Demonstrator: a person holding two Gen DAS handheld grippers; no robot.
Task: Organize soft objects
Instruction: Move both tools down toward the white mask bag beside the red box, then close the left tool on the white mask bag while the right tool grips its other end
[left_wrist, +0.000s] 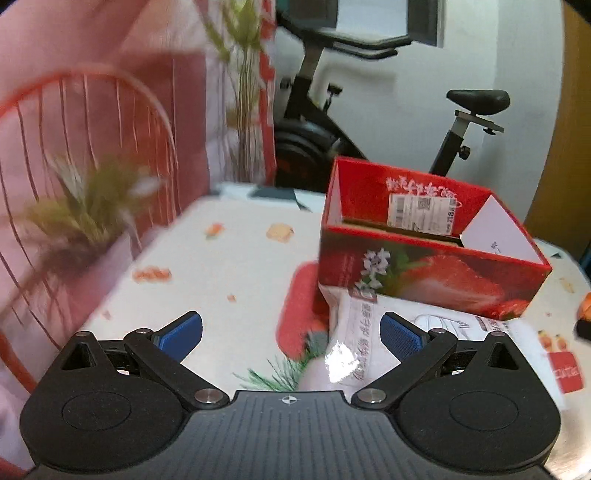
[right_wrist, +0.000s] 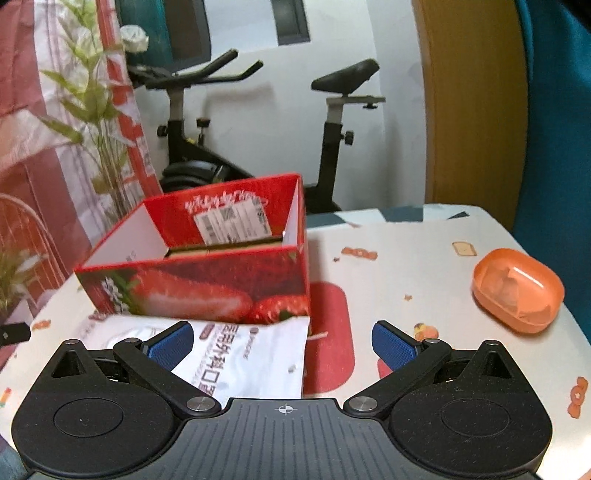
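A white soft packet (left_wrist: 354, 343) with printed text lies flat on the table, against the near side of a red strawberry-print box (left_wrist: 424, 273). The left gripper (left_wrist: 291, 338) hangs open over the packet's left end, nothing between its blue pads. In the right wrist view the same packet (right_wrist: 251, 354) lies before the open-topped box (right_wrist: 207, 284). My right gripper (right_wrist: 282, 345) stands open above the packet's right edge, holding nothing. An orange soft pouch (right_wrist: 517, 290) rests at the table's right side.
The table (right_wrist: 406, 273) wears a white cloth with red and orange prints. A red wire chair (left_wrist: 74, 155) and artificial plants (left_wrist: 85, 206) stand at the left. An exercise bike (right_wrist: 332, 122) stands behind the table, and a wooden door (right_wrist: 476, 103) at the right.
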